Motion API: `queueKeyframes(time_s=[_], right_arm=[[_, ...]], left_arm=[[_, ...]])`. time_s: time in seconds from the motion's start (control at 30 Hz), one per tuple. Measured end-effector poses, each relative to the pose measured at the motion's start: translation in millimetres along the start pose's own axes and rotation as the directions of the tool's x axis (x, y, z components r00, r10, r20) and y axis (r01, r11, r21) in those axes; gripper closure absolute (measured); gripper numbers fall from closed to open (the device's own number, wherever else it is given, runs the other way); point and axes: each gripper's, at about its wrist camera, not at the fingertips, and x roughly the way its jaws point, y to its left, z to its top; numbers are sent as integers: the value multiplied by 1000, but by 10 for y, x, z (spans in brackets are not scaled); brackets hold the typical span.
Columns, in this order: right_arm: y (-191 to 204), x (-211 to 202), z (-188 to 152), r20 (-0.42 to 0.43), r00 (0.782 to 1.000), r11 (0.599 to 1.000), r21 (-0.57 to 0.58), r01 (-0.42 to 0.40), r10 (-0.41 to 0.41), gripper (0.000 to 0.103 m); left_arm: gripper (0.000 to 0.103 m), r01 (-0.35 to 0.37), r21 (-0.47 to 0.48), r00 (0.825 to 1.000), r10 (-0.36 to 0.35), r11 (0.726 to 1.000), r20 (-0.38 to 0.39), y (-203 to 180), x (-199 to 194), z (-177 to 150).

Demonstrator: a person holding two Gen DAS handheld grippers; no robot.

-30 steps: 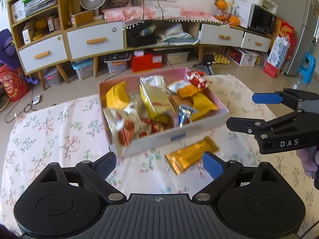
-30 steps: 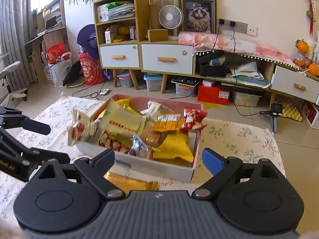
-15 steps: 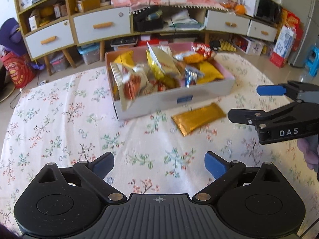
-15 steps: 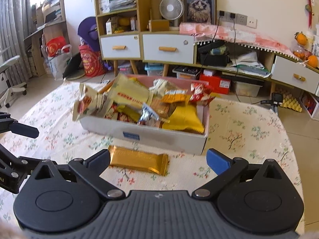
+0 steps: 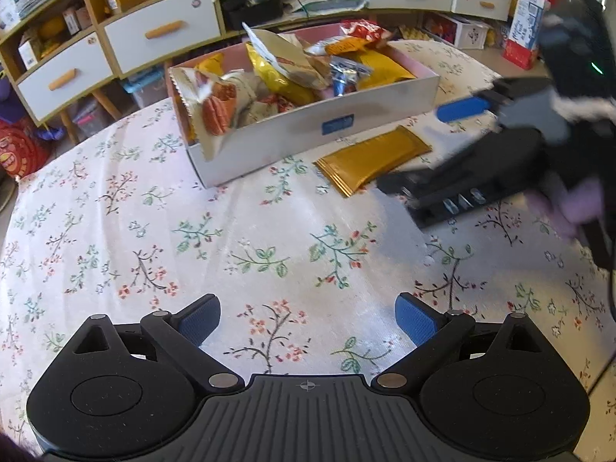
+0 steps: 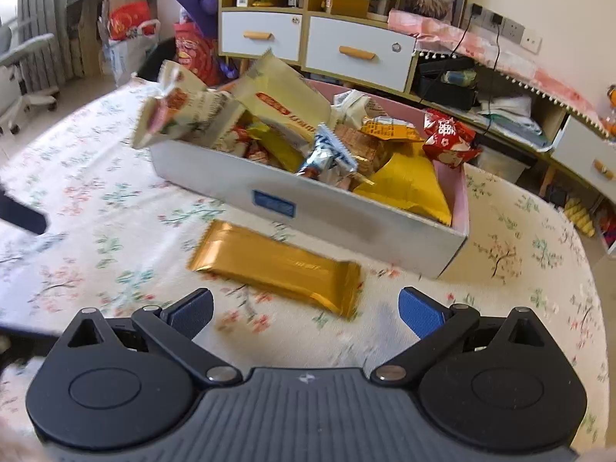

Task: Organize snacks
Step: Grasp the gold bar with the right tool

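Observation:
A white box (image 5: 308, 134) with a pink inside, heaped with several snack packets, stands on the flowered tablecloth; it also shows in the right wrist view (image 6: 327, 215). A gold foil snack bar (image 5: 371, 159) lies flat on the cloth just in front of the box, and shows in the right wrist view (image 6: 277, 265). My right gripper (image 6: 304, 313) is open and empty, just short of the gold bar; it shows blurred in the left wrist view (image 5: 415, 146) at the bar's right end. My left gripper (image 5: 308, 325) is open and empty, over bare cloth well short of the box.
The flowered tablecloth (image 5: 154, 231) covers the table. Its right edge (image 6: 593, 269) drops to the floor. Behind the table stand white drawers (image 6: 358, 52), shelves and a red bag (image 6: 192, 54) on the floor.
Both grippers have dropped lower and tilted down toward the table. The right gripper has moved in toward the gold bar. The left gripper has drawn back from the box.

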Motion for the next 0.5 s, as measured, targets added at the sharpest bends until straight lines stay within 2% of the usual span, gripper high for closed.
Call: queueKeyframes(time_s=[0.07,0.13,0.2,0.23,0.4,0.5], right_arm=[[-51,39,33,11,1000,999,27,-19,18,1],[-81,59,50,21,997,996,57,-75,74,5],[-76,55,42,14,991,988,75,-132,131,16],[-61,45,31,9,988,986,75,-152,152,17],[101,-93,-31,-2,980,980,-9,-200,200,32],[166,-196,-40,-30,960,960,-36,-279,278,39]], left_arm=[[5,3,11,1000,-3,1000,-3,-19,4,-2],[5,2,17,1000,-2,1000,-7,-27,15,-4],[5,0,23,1000,0,1000,-11,-20,26,-8],[5,-3,23,1000,3,1000,-13,-14,32,-17],[5,-18,12,999,18,1000,-27,38,68,-39],[5,-24,1,999,24,1000,-33,65,78,-41]])
